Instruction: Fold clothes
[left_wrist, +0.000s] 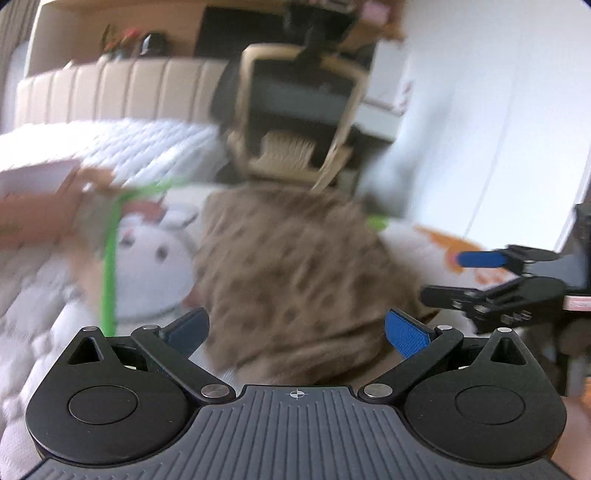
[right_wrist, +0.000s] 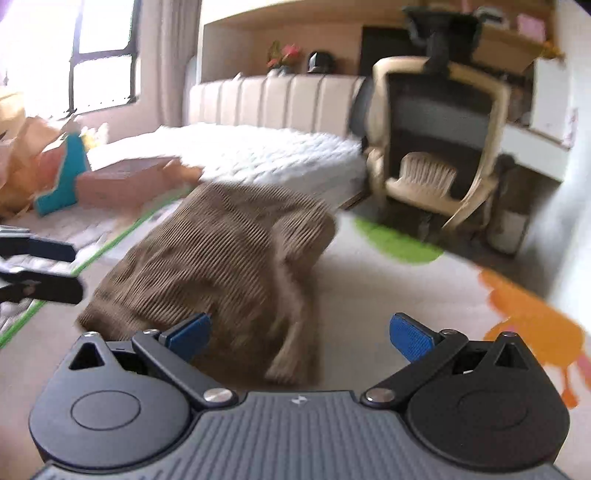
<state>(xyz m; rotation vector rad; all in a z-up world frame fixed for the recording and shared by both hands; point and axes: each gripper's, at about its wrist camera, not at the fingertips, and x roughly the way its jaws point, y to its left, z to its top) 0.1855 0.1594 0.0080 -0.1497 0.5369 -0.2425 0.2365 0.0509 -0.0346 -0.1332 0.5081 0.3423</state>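
A brown ribbed garment lies bunched and partly folded on a printed play mat. My left gripper is open and empty, its blue pads just in front of the garment's near edge. In the right wrist view the same garment lies ahead and to the left on the mat. My right gripper is open and empty, at the garment's near right corner. The right gripper also shows in the left wrist view, and the left gripper shows at the left edge of the right wrist view. Both views are motion-blurred.
A beige and black office chair stands behind the garment. A white quilted mattress with a cream headboard lies beyond. Cardboard boxes and a teal item sit at the left.
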